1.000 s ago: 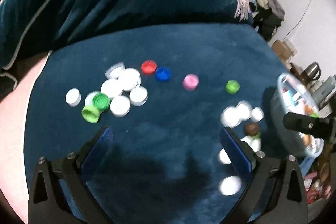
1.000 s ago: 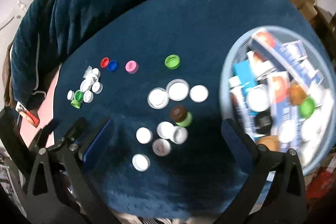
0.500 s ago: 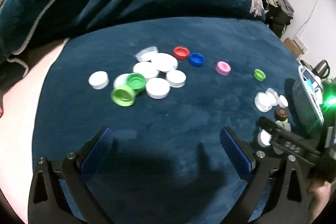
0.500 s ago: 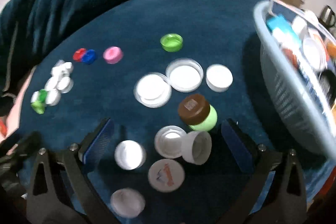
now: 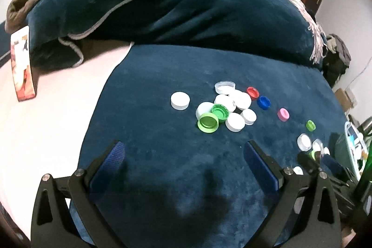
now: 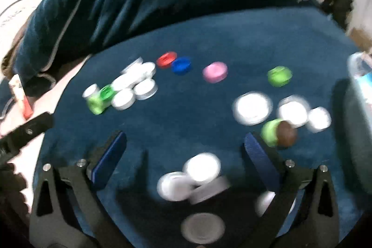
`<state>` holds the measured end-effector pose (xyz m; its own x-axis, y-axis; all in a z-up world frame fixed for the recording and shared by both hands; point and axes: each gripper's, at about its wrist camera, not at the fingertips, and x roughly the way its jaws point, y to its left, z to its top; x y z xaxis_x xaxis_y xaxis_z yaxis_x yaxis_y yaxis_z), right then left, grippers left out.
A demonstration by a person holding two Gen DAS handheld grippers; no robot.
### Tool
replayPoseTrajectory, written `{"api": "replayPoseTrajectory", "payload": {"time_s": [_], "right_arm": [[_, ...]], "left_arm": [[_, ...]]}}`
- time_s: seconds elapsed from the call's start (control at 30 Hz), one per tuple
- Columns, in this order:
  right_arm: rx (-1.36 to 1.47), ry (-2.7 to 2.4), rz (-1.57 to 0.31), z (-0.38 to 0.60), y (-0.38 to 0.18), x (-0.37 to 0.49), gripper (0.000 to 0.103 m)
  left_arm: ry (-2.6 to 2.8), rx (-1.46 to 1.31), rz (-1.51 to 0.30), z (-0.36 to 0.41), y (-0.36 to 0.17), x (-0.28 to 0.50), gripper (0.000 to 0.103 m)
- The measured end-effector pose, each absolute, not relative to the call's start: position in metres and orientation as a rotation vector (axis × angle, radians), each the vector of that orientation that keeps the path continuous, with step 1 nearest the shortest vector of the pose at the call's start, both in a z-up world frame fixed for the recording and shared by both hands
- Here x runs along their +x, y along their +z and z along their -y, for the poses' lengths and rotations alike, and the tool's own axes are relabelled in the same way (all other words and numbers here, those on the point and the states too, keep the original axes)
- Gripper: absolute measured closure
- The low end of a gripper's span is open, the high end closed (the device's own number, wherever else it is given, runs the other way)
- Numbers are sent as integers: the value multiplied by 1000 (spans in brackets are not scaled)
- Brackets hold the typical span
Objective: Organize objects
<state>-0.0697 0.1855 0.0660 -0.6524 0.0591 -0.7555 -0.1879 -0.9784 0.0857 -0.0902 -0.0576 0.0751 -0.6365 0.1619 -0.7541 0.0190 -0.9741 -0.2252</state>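
Note:
Loose bottle caps lie on a dark blue cloth [image 5: 162, 155]. In the left wrist view a cluster of white caps [image 5: 232, 106] with two green caps [image 5: 208, 123] sits ahead, then a red cap [image 5: 252, 92], a blue cap [image 5: 264, 102], a pink cap [image 5: 283, 114] and a small green cap [image 5: 310, 125]. My left gripper [image 5: 186, 155] is open over bare cloth. The right wrist view is blurred. My right gripper [image 6: 186, 150] is open, with white caps [image 6: 202, 166] between its fingers. A brown cap on a green one [image 6: 279, 131] lies by its right finger.
A grey basket [image 5: 353, 145] of small items stands at the right edge, also in the right wrist view [image 6: 358, 113]. A bunched blue blanket [image 5: 162, 4] rises behind the cloth. Pale sheet and a printed card [image 5: 22, 62] lie to the left.
The left gripper has swung left, so the caps shifted right in its view. The right gripper has come down low over the near white caps, and the basket has slid to its view's edge.

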Motion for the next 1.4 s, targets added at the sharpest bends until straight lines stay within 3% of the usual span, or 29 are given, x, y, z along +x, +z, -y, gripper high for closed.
{"api": "replayPoseTrajectory", "payload": {"time_s": [0.1,0.5,0.67,0.9,1.07,1.3,1.4], "right_arm": [[-1156,2552,-207,-212,63,-62,0],[-1124,2263,-471,-280,35,-78,0],[-1170,2359,-446,-280,33,-95,0],[-1299,2904,-356,-194,62,-106,0],[-1176,2800,-452,-228,84,-84,0],[-1361,2676,-570,-259,84,-55,1],[-1411,2647,-575,-257,80,-50,9]], "left_arm": [[2731,-1316,311,51,74,-89,1],[2689,-1339,171,26,63,-84,1],[2698,-1361,175,28,57,-88,1],[2725,-1336,198,29,61,-89,1],[2694,-1368,187,22,57,-90,1],[2605,-1367,149,-8,61,-85,1],[2577,-1379,110,-18,60,-82,1]]}}
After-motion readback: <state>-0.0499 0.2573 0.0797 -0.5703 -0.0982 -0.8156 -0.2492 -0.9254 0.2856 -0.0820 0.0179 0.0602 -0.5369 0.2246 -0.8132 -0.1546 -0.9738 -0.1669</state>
